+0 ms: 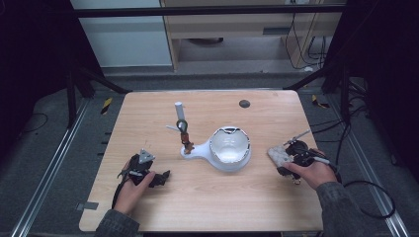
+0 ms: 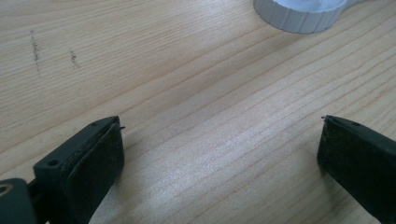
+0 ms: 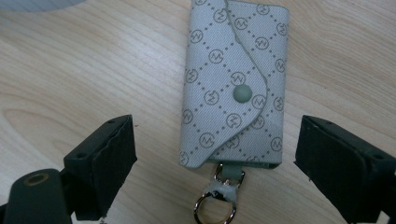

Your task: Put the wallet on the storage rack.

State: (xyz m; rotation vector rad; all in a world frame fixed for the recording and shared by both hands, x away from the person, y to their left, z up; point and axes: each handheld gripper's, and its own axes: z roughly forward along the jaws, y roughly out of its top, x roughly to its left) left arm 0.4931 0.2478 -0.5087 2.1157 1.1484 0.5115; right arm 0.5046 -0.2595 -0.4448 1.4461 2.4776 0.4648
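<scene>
Grey patterned fabric covers the key case [image 3: 233, 84], which lies flat on the wooden counter [image 1: 207, 197] near its right edge, with the snap button up and the metal ring [image 3: 215, 210] toward the camera. The right tongs [image 3: 215, 154] stand spread on both sides of the case, the pads not touching it (they look ready to close). To grasp well, I judge the hand should lower until the pads meet the long edges squarely, then squeeze at the middle, not at the ring. The left tongs [image 2: 219, 154] rest released over bare wood, near the white ribbed holder [image 2: 301, 14].
</scene>
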